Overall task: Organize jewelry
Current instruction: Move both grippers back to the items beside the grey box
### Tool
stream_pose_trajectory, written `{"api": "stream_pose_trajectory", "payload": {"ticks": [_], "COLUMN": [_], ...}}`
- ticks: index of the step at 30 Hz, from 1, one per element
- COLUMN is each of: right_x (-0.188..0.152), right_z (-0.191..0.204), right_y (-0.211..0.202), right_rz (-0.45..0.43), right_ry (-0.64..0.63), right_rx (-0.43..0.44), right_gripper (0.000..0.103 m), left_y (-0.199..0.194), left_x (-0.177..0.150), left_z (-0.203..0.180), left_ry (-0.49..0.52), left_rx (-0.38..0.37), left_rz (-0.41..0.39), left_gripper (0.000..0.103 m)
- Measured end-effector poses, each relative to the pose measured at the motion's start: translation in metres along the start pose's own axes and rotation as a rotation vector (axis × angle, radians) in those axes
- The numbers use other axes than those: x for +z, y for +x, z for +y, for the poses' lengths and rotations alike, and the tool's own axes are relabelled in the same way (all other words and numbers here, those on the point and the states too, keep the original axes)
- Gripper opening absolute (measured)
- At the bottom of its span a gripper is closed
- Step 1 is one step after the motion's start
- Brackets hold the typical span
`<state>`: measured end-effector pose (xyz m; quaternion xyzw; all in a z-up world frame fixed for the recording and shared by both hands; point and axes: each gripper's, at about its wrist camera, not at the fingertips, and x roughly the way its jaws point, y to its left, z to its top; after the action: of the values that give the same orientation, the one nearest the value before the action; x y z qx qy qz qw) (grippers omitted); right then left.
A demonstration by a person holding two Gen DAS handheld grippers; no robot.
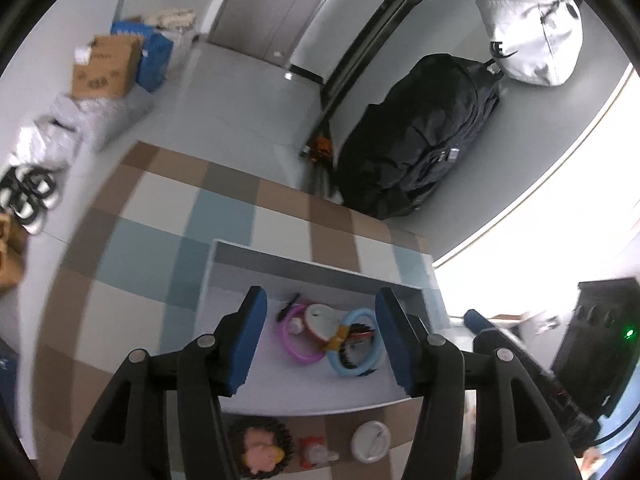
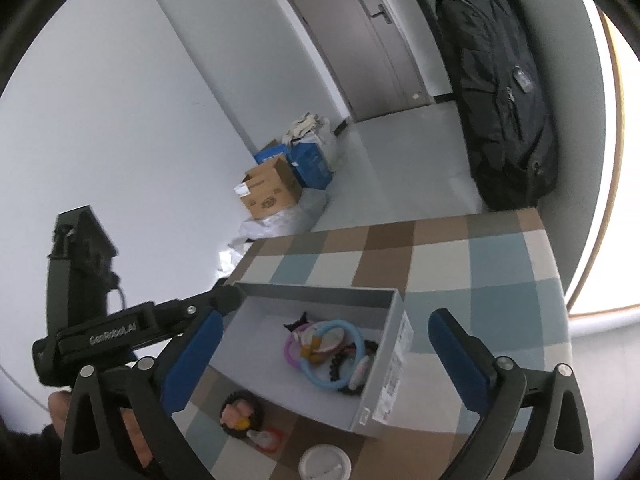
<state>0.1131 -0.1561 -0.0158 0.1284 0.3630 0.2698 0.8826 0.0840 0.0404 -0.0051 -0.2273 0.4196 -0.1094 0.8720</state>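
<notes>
Grey card is forming the shallow box (image 1: 320,268) that is sitting on the checked cloth (image 1: 160,248), a flat weave of brown, cream and pale blue squares, and the jewelry is lying heaped inside it toward its right wall: a smooth pink ring (image 1: 294,342), a thicker pale blue ring (image 1: 352,350), a round white and red piece (image 1: 320,322) overlapping both, and something dark and bristly (image 2: 340,364) that is too tangled to name. In the left wrist view the left gripper (image 1: 320,340) is hovering over the box with its 2 blue-padded fingers (image 1: 246,344) spread wide and holding nothing. In the right wrist view the right gripper (image 2: 324,360) is likewise standing wide apart and bare, framing the box from the near side. Just outside the near wall of the box, a fuzzy dark ring with a peach and yellow centre (image 1: 260,450), a small orange trinket (image 1: 316,448) and a white round lid (image 1: 371,440) are resting on the cloth, partly cut off by the fingers. Beyond the table, pale grey floor is running to a grey door (image 2: 360,40); a black backpack (image 1: 424,136) is leaning near the wall, and a brown carton (image 2: 270,192) is sitting beside blue boxes (image 2: 310,164). Bright window glare is washing out the right edge.
</notes>
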Motion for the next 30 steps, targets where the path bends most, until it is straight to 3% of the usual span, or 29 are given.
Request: {"api": "stream_pose_trajectory", "payload": {"ticks": [3, 10, 14, 23, 30], "right_x": [-0.004, -0.013, -0.019, -0.034, -0.045], "right_z": [-0.002, -0.005, -0.002, 0.011, 0.016], "right_y": [-0.004, -0.017, -0.024, -0.037, -0.044], "right_rz": [-0.009, -0.018, -0.01, -0.01, -0.006], "right_ry": [0.011, 0.02, 0.011, -0.094, -0.156], "right_rx": [-0.019, -0.058, -0.071, -0.066, -0.086], "right_gripper": [0.103, 0.103, 0.103, 0.103, 0.103], "left_y": [-0.007, -0.023, -0.032, -0.043, -0.04], "left_x": [-0.007, -0.023, -0.032, -0.053, -0.067], "left_z": [-0.001, -0.01, -0.013, -0.023, -0.025], "left_ry": [0.012, 0.057, 0.074, 0.122, 0.119], "left_rx": [0.049, 0.125, 0.174, 0.214, 0.229], "left_rz": [-0.02, -0.058, -0.092, -0.147, -0.115], "left_gripper": [0.066, 0.068, 0.078, 0.079, 0.079]}}
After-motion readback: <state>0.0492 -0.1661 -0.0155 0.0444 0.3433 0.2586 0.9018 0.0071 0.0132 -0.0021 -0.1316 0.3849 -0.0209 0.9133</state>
